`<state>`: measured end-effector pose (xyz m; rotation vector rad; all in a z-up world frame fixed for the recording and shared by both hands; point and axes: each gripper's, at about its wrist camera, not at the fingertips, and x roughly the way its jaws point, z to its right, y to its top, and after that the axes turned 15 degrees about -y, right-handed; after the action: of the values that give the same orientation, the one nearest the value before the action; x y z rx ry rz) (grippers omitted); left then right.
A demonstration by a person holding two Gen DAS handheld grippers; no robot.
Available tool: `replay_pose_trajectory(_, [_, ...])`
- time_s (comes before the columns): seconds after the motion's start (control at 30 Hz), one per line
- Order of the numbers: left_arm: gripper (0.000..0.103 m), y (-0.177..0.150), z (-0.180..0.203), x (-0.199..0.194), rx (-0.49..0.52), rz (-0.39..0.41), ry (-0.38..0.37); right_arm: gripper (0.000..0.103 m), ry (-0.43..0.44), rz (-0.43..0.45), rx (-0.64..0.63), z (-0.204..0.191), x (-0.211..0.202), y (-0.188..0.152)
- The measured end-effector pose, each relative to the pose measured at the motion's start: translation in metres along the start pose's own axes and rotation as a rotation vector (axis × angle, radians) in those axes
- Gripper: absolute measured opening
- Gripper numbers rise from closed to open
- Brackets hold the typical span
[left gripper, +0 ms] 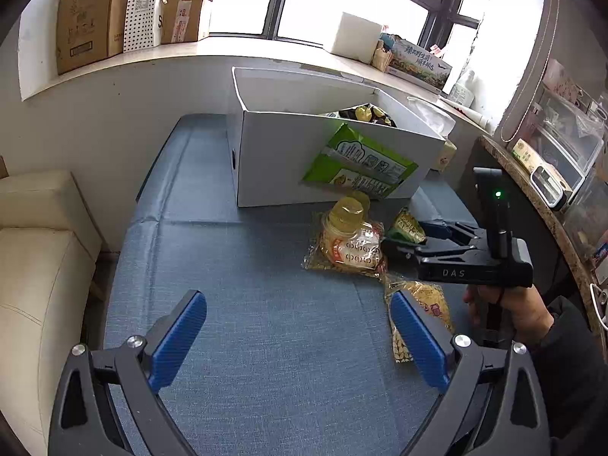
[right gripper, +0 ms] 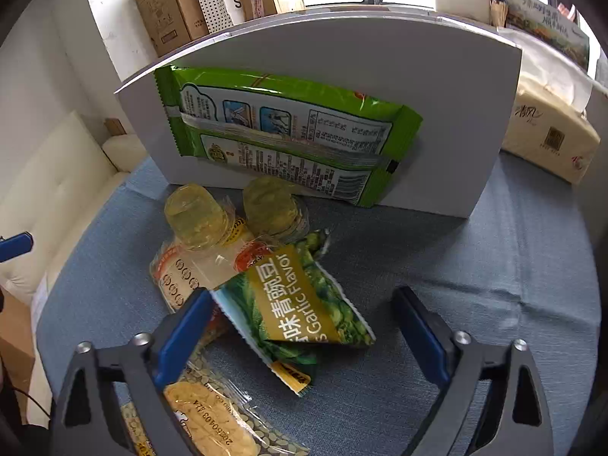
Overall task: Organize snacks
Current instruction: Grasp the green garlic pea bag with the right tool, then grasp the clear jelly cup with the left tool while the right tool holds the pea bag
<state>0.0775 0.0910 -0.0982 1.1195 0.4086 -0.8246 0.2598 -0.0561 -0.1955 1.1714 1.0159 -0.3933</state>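
Note:
A white box (left gripper: 273,152) stands on the blue cloth with dark and gold snacks inside (left gripper: 364,114). A green snack bag (right gripper: 281,133) leans on its front wall. Two jelly cups (right gripper: 197,220) lie on a clear yellow pack (right gripper: 178,277). A green garlic pea packet (right gripper: 300,304) lies between the open jaws of my right gripper (right gripper: 304,323), untouched on the right side. A yellow cracker pack (right gripper: 205,418) lies under its left finger. My left gripper (left gripper: 298,336) is open and empty above the cloth, left of the snacks.
A cream sofa (left gripper: 38,266) borders the table's left. A tissue pack (right gripper: 551,133) sits right of the box. Cardboard boxes (left gripper: 91,15) stand on the window ledge. A cluttered counter (left gripper: 551,174) runs along the right.

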Motion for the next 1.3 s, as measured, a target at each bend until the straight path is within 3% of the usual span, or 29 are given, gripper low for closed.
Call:
replay_pose_trajectory(0.1, [0.1, 0.001, 0.0, 0.011, 0.004, -0.024, -0.004, 0.057, 0.003, 0.002, 0.029, 0.008, -0.005, -0.001])
replay_pose_trajectory(0.2, [0.1, 0.004, 0.004, 0.022, 0.018, -0.042, -0.002, 0.043, 0.024, 0.0, 0.029, 0.015, -0.013, -0.007])
replay_pose_trajectory(0.37, [0.099, 0.013, 0.013, 0.047, 0.044, -0.073, -0.008, 0.042, 0.038, 0.048, 0.02, 0.019, -0.044, -0.025])
replay_pose_trajectory(0.63, [0.098, 0.045, 0.027, 0.104, 0.078, -0.095, -0.011, 0.043, 0.07, 0.192, 0.133, 0.04, -0.13, -0.057])
replay_pose_trajectory(0.7, [0.096, 0.052, 0.028, 0.122, 0.082, -0.11, 0.017, 0.042, 0.08, 0.21, 0.162, 0.046, -0.142, -0.065])
replay_pose_trajectory(0.77, [0.079, 0.058, 0.027, 0.139, 0.08, -0.137, 0.037, 0.043, 0.08, 0.215, 0.182, 0.051, -0.15, -0.068])
replay_pose_trajectory(0.87, [0.072, 0.06, 0.024, 0.158, 0.077, -0.159, 0.057, 0.043, 0.079, 0.213, 0.208, 0.053, -0.153, -0.075])
replay_pose_trajectory(0.97, [0.052, 0.059, 0.021, 0.158, 0.057, -0.131, 0.04, 0.043, 0.079, 0.202, 0.231, 0.052, -0.144, -0.079])
replay_pose_trajectory(1.3, [0.046, 0.056, 0.032, 0.121, 0.136, -0.045, 0.031, 0.043, 0.087, 0.185, 0.245, 0.051, -0.133, -0.087])
